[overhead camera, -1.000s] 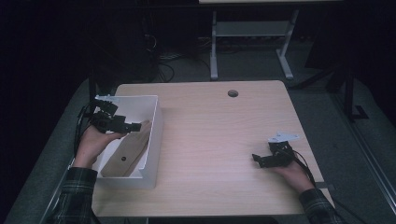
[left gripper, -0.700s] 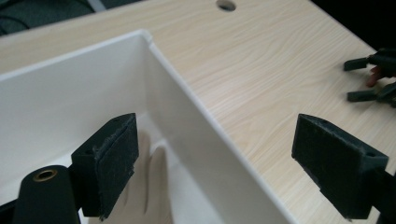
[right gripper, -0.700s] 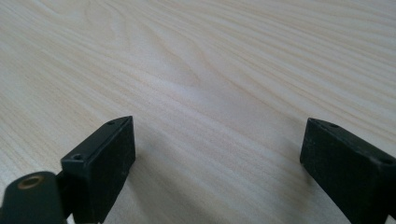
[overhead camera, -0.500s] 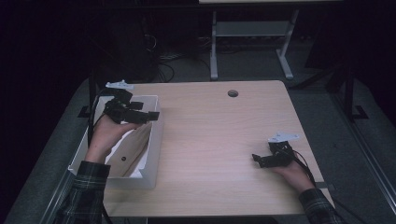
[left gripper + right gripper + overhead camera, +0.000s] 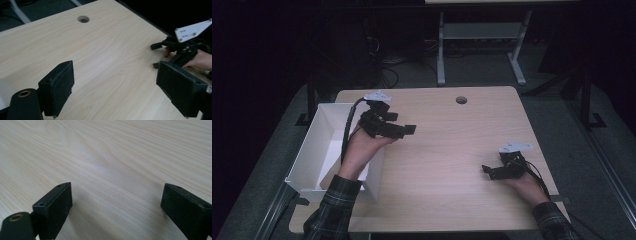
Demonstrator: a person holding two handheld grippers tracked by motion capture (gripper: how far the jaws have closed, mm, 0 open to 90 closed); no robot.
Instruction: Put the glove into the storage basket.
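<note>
- Near edge: right gripper (image 5: pixel 493 170) low on the tabletop (image 5: pixel 447 150), jaws spread, nothing between.
- Farther left: left gripper (image 5: pixel 402 130) above the white box's (image 5: pixel 319 145) right wall, jaws spread, empty.
- Box just beside and behind those jaws, at the tabletop's left edge.
- Best carried level across bare wood, clear of the wall.

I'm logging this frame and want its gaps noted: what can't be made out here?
- White box contents: in the high view, the left forearm and the near wall hide part of the inside.
- Right gripper jaws: small and dark in the high view.
- Right hand: cut off by the edge of the left gripper view.
</note>
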